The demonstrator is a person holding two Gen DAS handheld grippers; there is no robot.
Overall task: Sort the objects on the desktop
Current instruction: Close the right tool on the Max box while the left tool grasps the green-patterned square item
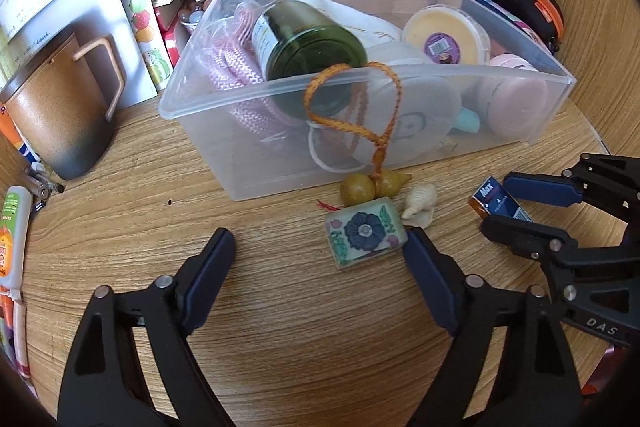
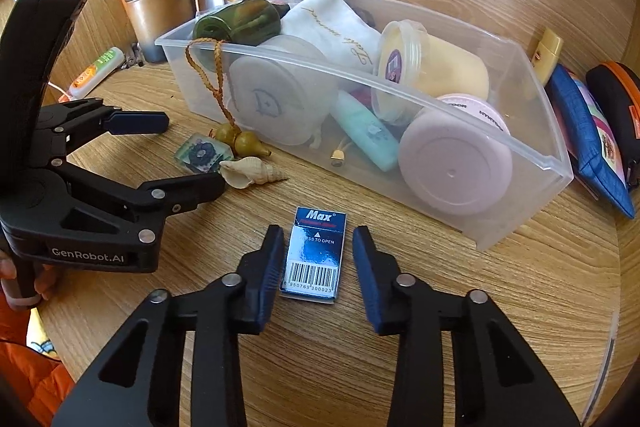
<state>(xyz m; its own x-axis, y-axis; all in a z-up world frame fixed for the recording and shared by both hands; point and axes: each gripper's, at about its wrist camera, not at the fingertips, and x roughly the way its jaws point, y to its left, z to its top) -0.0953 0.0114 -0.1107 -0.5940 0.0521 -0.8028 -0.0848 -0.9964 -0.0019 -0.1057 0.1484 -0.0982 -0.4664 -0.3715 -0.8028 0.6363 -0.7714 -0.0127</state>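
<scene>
While my right gripper [image 2: 316, 251] is closing around the Max box [image 2: 314, 255], not yet clamping, and my left gripper [image 1: 320, 251] is gaping, the box could be sliding away.

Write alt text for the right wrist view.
The right hand-held gripper straddles a small blue cardboard box labelled Max lying flat on a round wooden table, jaws not pressing it. Behind stands a clear plastic bin of jars and tubes. At left, the open left hand-held gripper hovers near a pale seashell.
</scene>
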